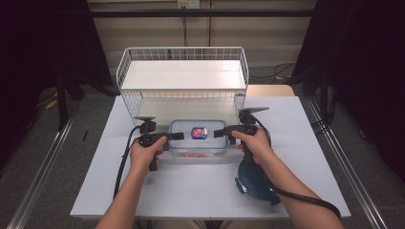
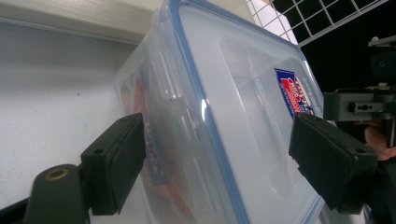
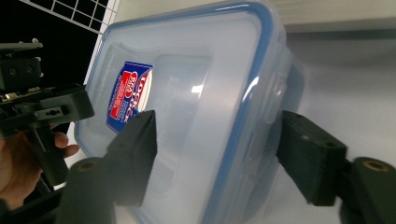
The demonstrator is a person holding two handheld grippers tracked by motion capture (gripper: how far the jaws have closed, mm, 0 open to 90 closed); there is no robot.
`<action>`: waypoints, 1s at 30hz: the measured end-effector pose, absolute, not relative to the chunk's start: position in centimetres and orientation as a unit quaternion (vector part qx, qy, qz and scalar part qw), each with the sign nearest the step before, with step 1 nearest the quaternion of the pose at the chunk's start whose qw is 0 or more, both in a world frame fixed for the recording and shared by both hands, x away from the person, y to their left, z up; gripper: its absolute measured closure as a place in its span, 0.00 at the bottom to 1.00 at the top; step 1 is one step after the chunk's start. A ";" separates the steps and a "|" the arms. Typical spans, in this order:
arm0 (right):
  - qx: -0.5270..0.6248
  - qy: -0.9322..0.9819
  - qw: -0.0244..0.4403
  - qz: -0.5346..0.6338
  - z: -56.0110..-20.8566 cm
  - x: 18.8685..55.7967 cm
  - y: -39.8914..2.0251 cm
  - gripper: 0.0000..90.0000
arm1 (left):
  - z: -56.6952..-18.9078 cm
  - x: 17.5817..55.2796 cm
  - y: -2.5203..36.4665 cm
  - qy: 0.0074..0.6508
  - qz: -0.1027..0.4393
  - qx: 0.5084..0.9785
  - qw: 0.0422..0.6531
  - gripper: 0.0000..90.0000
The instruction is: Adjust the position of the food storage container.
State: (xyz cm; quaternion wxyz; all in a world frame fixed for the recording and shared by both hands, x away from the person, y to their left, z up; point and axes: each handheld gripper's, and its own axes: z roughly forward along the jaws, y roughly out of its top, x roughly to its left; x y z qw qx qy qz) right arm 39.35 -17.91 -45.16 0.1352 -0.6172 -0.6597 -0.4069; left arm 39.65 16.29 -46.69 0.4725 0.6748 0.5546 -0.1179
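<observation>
A: Okay, left to right, quick. Left gripper [image 1: 175, 136] sits at the left end of the clear rectangular plastic food container with the blue-rimmed lid [image 1: 197, 143], jaws wide, one over the lid, one down the side wall by the latch.

B: Pressing on it?

A: From the left gripper view the lower pad looks near the wall or just touching it, and the upper pad hangs off the lid. I'd call it straddling, no grip yet.

B: Where's the box?

A: Middle of the white table [image 1: 143, 191], just in front of the white wire two-tier shelf rack [image 1: 184, 76]. Red-and-blue label [image 1: 199, 132] on the lid.

B: Right side?

A: Right gripper [image 1: 220, 133] mirrors it at the right end, jaws wide astride the lid edge, gaps on both pads in its own view. Round dark blue lid [image 1: 253, 183] lies near the right forearm.

B: Risks?

A: If one side clamps first, the box may skid or twist. Pads closing on the smooth lid rather than the latch could slip off. The forearm could also nudge that round lid.
</observation>
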 end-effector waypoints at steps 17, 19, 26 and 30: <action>-0.630 -0.653 0.142 -0.395 -43.8 38.5 -18.1 0.45 | -44.9 38.0 17.1 0.576 -0.100 0.661 0.471 0.44; -0.630 -0.653 0.142 -0.395 -43.6 38.4 -18.0 0.46 | -44.9 37.8 17.3 0.577 -0.102 0.656 0.475 0.45; -0.625 -0.645 0.141 -0.417 -43.2 37.9 -18.1 0.49 | -44.4 37.2 17.7 0.577 -0.094 0.648 0.489 0.48; -0.617 -0.645 0.136 -0.430 -42.7 37.8 -18.1 0.49 | -43.7 36.8 18.1 0.574 -0.082 0.638 0.506 0.49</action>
